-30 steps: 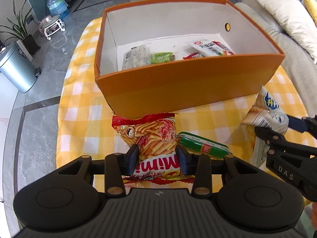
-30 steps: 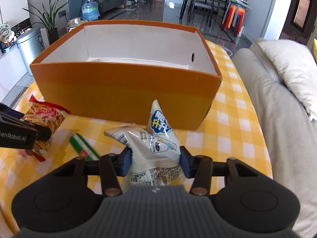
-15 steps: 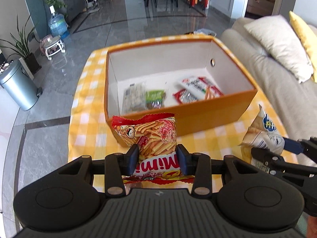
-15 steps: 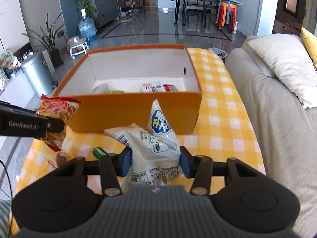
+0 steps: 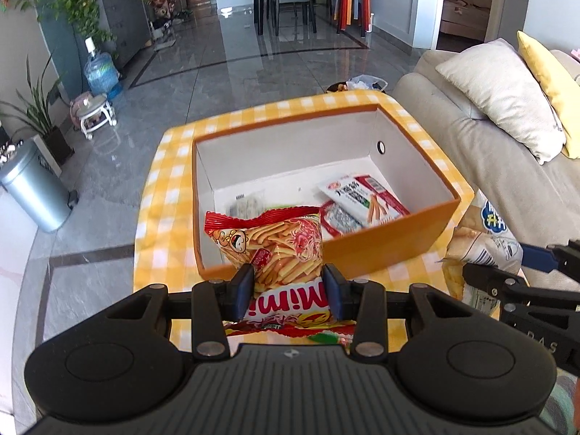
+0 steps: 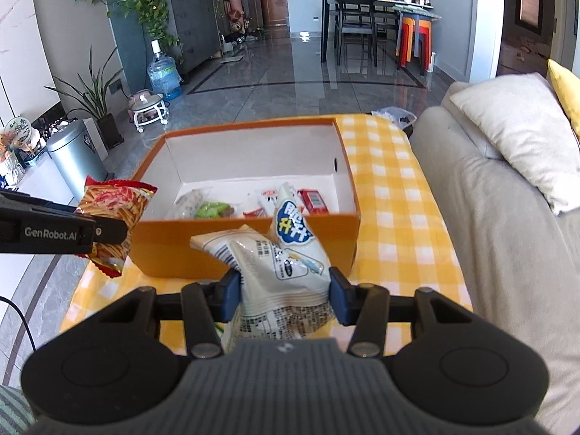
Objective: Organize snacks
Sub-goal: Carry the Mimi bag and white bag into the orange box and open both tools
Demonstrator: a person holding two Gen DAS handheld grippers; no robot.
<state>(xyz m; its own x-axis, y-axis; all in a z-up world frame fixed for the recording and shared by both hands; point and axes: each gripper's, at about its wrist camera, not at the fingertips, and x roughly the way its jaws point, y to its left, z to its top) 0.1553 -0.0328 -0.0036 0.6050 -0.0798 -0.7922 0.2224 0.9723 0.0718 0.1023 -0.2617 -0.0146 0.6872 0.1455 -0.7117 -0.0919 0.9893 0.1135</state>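
Note:
An orange box (image 5: 384, 250) with a white inside stands on the yellow checked table; it also shows in the right wrist view (image 6: 203, 250). Several snack packets (image 5: 362, 199) lie in it. My left gripper (image 5: 288, 290) is shut on a red Mimi snack bag (image 5: 275, 243), held up in front of the box's near wall. My right gripper (image 6: 284, 295) is shut on a white snack bag (image 6: 279, 264) with a blue logo, held up before the box's near right corner. The white bag shows at the right of the left wrist view (image 5: 482, 243).
A grey sofa (image 6: 489, 224) with a cream cushion (image 6: 514, 134) runs along the table's right side. A metal bin (image 5: 32, 185) and plants stand on the tiled floor at left. A green packet (image 5: 326, 339) lies on the table under my left gripper.
Both grippers have risen with their bags and now look down into the box from higher up. The green packet has dropped nearly out of view.

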